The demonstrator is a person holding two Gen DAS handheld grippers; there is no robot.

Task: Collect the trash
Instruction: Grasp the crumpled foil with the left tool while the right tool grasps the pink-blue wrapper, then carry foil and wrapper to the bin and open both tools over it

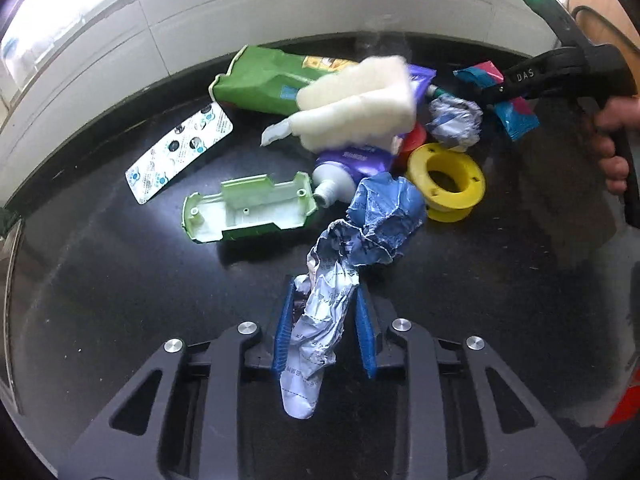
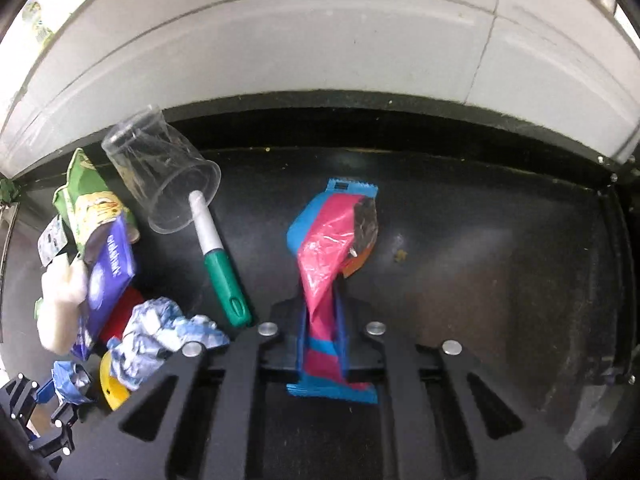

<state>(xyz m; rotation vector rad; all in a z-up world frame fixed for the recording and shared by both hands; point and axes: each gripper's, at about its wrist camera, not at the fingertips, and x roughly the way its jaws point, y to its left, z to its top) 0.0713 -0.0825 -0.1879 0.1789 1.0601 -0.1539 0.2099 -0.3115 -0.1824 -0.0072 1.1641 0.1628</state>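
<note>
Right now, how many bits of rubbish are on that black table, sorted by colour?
Green: 3 (packet, plastic shell, pen)
Blue-white crumpled paper: 2
Yellow: 1 (spool)
Purple: 1 (tube)
Pink-blue: 1 (wrapper)
Total: 8

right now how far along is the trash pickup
Done: nothing visibly binned; no bin is in view. In hand: the left gripper is shut on a crumpled blue-and-white paper, the right gripper on a pink-and-blue wrapper. Left on the black table: green bag, blister pack, yellow spool, clear cup, green-handled tool.
</note>
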